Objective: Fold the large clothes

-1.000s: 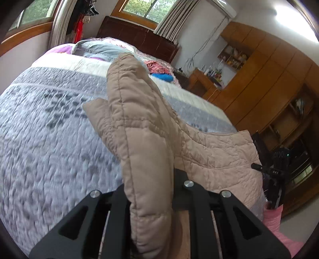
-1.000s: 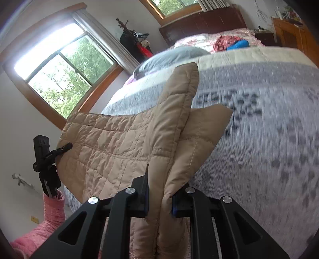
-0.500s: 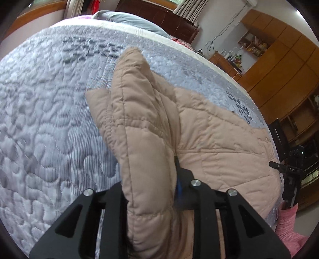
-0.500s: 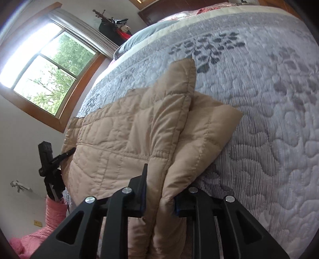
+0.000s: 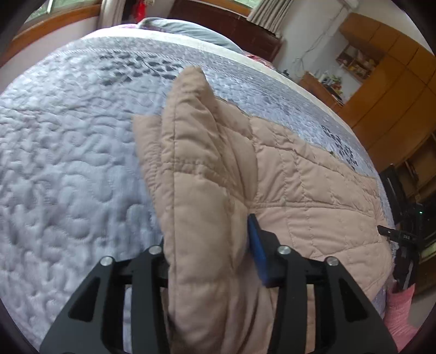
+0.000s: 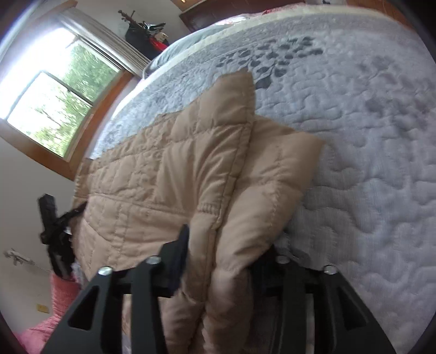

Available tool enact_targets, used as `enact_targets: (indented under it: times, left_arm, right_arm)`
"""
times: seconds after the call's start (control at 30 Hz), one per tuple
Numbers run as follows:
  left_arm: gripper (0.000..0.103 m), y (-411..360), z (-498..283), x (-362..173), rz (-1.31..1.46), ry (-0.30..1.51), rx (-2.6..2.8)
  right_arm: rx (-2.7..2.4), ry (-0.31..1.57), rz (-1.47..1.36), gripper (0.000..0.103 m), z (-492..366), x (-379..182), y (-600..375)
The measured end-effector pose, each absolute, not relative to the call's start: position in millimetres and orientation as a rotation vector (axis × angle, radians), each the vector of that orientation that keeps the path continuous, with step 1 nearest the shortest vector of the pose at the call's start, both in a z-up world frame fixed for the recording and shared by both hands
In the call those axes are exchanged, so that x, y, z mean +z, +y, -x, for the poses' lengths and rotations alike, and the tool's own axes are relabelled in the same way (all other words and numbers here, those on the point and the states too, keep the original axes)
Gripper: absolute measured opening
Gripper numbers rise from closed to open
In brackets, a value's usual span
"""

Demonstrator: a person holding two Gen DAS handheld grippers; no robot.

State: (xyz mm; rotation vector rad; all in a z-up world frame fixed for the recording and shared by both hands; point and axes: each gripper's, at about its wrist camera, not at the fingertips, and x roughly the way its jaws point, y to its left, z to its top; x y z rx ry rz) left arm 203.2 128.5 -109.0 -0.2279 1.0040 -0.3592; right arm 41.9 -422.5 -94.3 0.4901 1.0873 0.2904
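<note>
A tan quilted jacket (image 5: 299, 190) lies flat across the near end of the bed, on a grey quilted bedspread (image 5: 68, 163). One puffy folded edge of it stands between the jaws of my left gripper (image 5: 207, 239). The jaws are opening, and the blue pad (image 5: 256, 245) has come off the cloth. In the right wrist view the jacket (image 6: 136, 177) shows its other folded corner, which sits between the jaws of my right gripper (image 6: 226, 245). These jaws are opening as well, and the cloth rests loose between them. Both folded corners rest down on the bedspread (image 6: 368, 163).
A dark wooden headboard (image 5: 226, 24) and grey pillows are at the bed's far end. Wooden cabinets (image 5: 395, 81) stand to the right, and a window (image 6: 54, 109) is on the left wall. A pink sleeve (image 5: 400, 305) shows at the bed's near edge.
Both grippers came down with the jacket's folded edge and laid it on the bed. Both pairs of jaws, shut on the cloth before, have parted.
</note>
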Motion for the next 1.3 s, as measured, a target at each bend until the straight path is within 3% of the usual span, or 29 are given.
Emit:
enact_targets:
  times: [0.23, 0.37, 0.6, 0.87, 1.2, 1.3]
  left_arm:
    - [0.042, 148, -164, -53, 0.159, 0.872, -0.254]
    - [0.042, 120, -147, -31, 0.105, 0.838, -0.302]
    - [0.042, 56, -150, -54, -0.006, 0.881, -0.387]
    - [0.044, 48, -171, -104, -0.012, 0.984, -0.372]
    - [0.042, 59, -158, -85, 0.047, 0.981, -0.308]
    - [0.048, 80, -132, -64, 0.087, 0.932, -0.267]
  right_arm:
    - [0.181, 1.008, -0.254, 0.045, -8, -32, -416]
    - [0.25, 0.999, -0.158, 0.045, -7, -10, -379]
    - [0.352, 1.067, -0.085, 0.044, -23, -30, -324]
    - [0.34, 1.151, -0.075, 0.042, -43, -70, -316]
    - [0.338, 1.132, -0.139, 0.043, -33, -54, -330]
    - [0.282, 1.094, -0.151, 0.044, -22, -34, -352]
